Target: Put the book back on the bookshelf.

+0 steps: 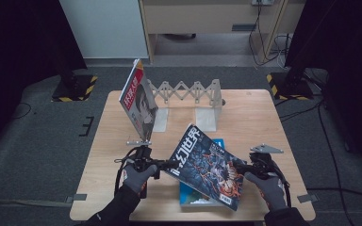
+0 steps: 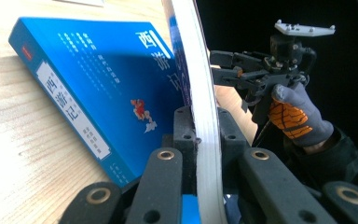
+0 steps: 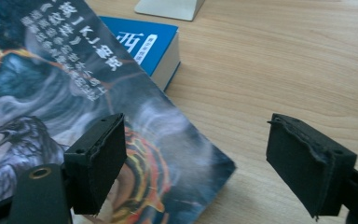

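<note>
Our left gripper [image 2: 204, 140] pinches the dark magazine [image 1: 210, 165] by its edge, near the table's [image 1: 259, 108] front edge. Our right gripper [image 3: 196, 168] stands spread beside it (1 blue book [image 2: 102, 88] lies beneath).

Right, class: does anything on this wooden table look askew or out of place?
Yes. The dark magazine with the fiery cover sits tilted, one edge pinched in the left hand-held gripper, over the flat blue book. The red-and-white magazine leans against the grey folding rack instead of standing upright.
</note>
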